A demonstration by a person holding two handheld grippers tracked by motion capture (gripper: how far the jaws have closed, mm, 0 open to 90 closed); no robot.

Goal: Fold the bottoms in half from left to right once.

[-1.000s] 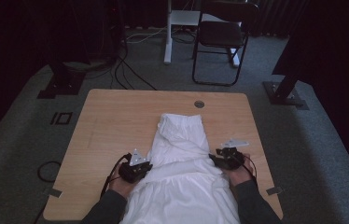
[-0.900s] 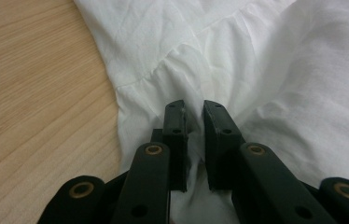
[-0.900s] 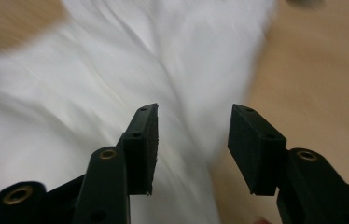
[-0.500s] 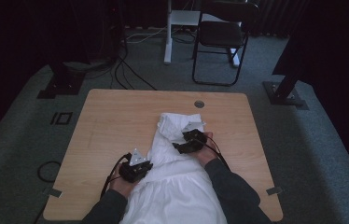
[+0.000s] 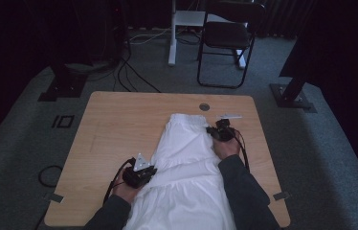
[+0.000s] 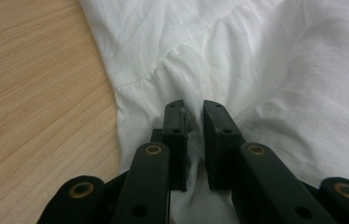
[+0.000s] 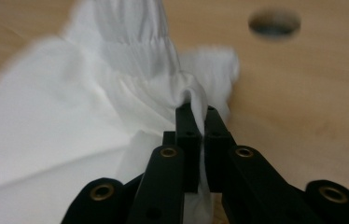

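Carrying a pinched fold of the white garment (image 5: 186, 167), the right claw (image 5: 219, 131) has travelled from the table's (image 5: 119, 124) near right edge toward its far edge, jaws clamped on cloth. The left claw (image 5: 139, 173) stays near the near left corner, jaws almost closed on a fold. This looks like a lengthwise fold beginning; the garment lies along the table's middle, overhanging the near edge.

The right gripper (image 7: 199, 116), at lower centre, pinches a ridge of white pleated garment (image 7: 84, 130) filling the left; a round hole (image 7: 274, 22) marks the wooden table (image 7: 303, 102) upper right.
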